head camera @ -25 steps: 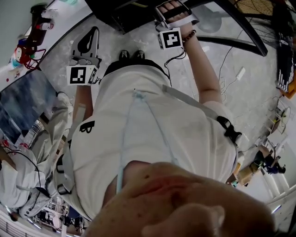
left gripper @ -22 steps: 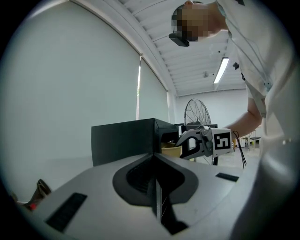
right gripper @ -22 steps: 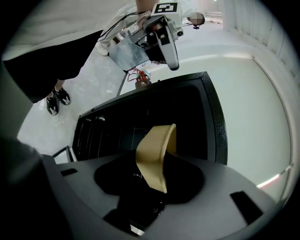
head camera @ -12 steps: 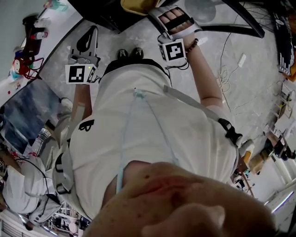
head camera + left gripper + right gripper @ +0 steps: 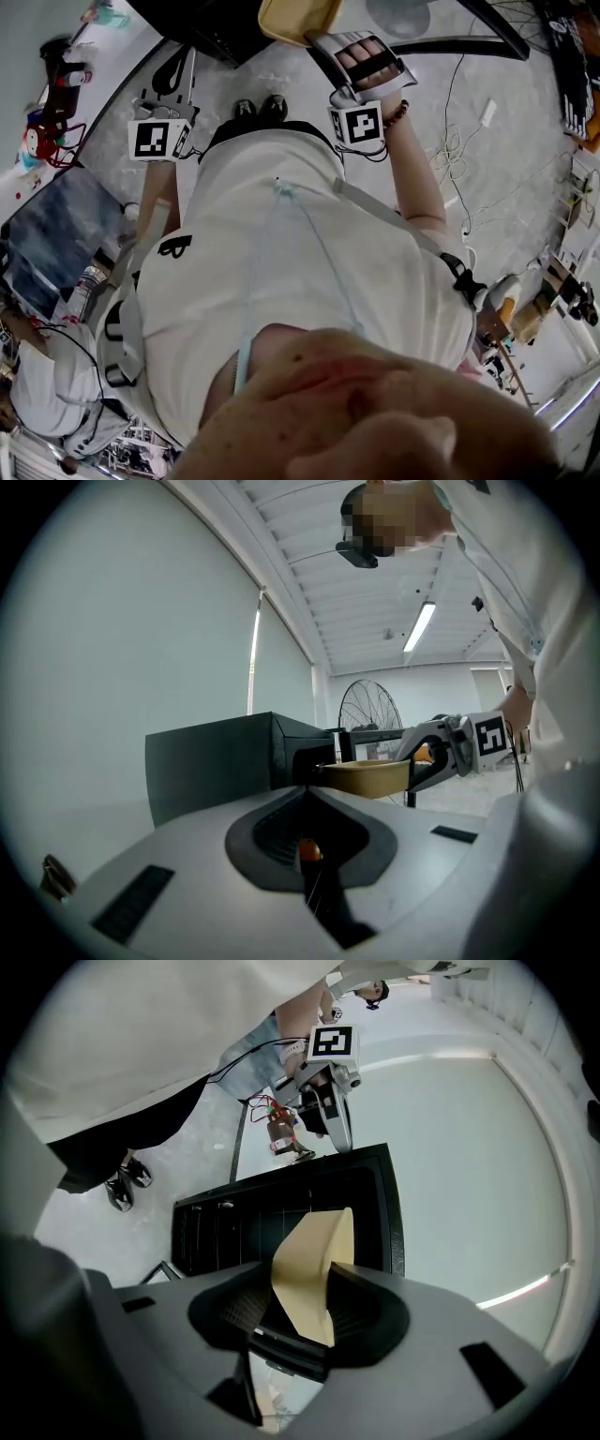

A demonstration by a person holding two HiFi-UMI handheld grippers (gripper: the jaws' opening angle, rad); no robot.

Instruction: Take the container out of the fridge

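The tan open container (image 5: 298,17) shows at the top of the head view, beside the black fridge (image 5: 211,28). My right gripper (image 5: 323,37) is shut on its rim. In the right gripper view the container's wall (image 5: 314,1274) stands between the jaws of the right gripper (image 5: 317,1279), with the fridge's dark open front (image 5: 281,1213) behind it. My left gripper (image 5: 173,80) hangs left of the fridge with nothing in it, jaws together. Its own view shows the left gripper (image 5: 305,794), the fridge (image 5: 225,761), and the container (image 5: 366,778) out in front of the fridge, held level.
A standing fan (image 5: 370,710) is behind the fridge. Cables (image 5: 459,122) trail over the pale floor at the right. The person's shoes (image 5: 258,108) stand close before the fridge. Toys (image 5: 47,103) lie on a white surface at the left, and another person (image 5: 37,375) is at the lower left.
The right gripper has drawn back from the fridge, and the tan container has come into the head view with it. The left gripper has barely moved.
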